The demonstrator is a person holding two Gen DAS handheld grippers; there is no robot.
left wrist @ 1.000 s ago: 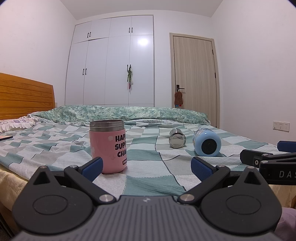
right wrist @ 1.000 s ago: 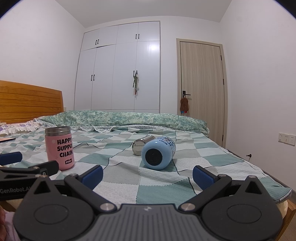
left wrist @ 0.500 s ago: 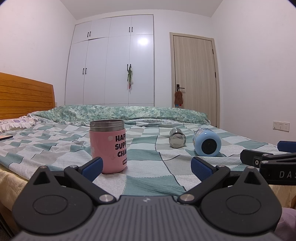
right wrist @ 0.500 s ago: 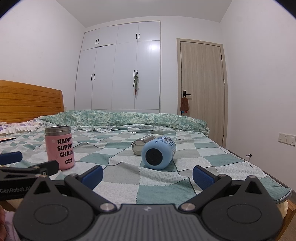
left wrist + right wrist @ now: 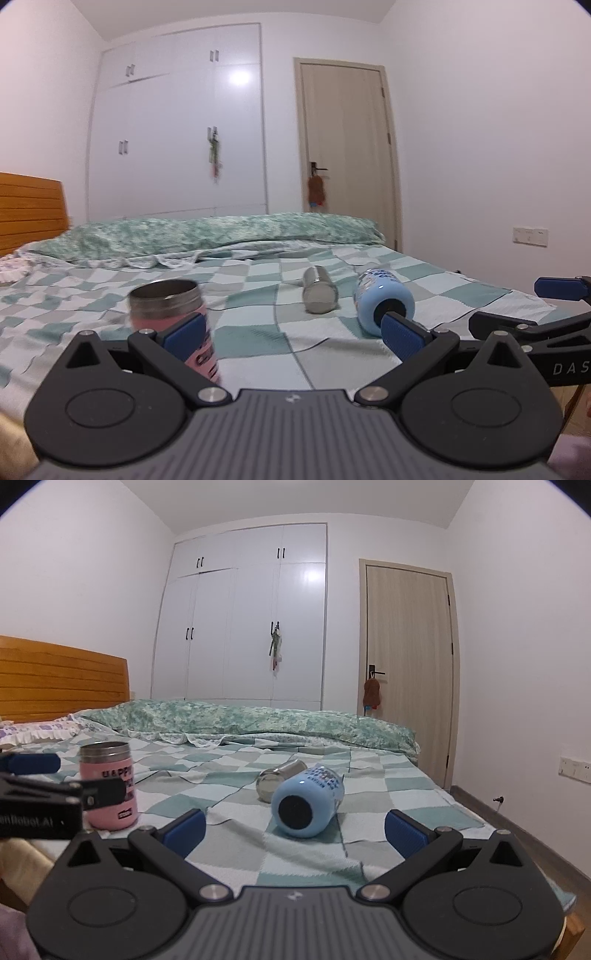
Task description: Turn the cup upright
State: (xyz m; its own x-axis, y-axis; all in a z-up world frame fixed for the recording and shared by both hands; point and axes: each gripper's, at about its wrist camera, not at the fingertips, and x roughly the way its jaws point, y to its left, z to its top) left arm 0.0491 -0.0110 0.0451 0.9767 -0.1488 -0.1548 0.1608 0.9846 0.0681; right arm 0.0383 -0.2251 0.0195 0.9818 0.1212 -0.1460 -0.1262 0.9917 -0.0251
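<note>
- Pink cup stood upright on the checked bedspread at the far left, steel rim on top, black lettering on its side; the image of it from my left wrist camera was motion-blurred.
- My left gripper hung low over the near edge of the bed, jaws spread wide with nothing between them. Its left fingertip overlapped the pink cup in that view; I could not tell whether they touched.
- Steel cup lay on its side mid-bed, base toward the cameras, just behind the blue one.
- Blue cup lay on its side right of centre, dark round end facing me, printed pattern on top.
- My right gripper was held near the bed edge, jaws spread wide and empty, the blue cup framed between the fingers but well ahead of them.
- Folded green quilt lay along the far side; white wardrobe and wooden door behind.
</note>
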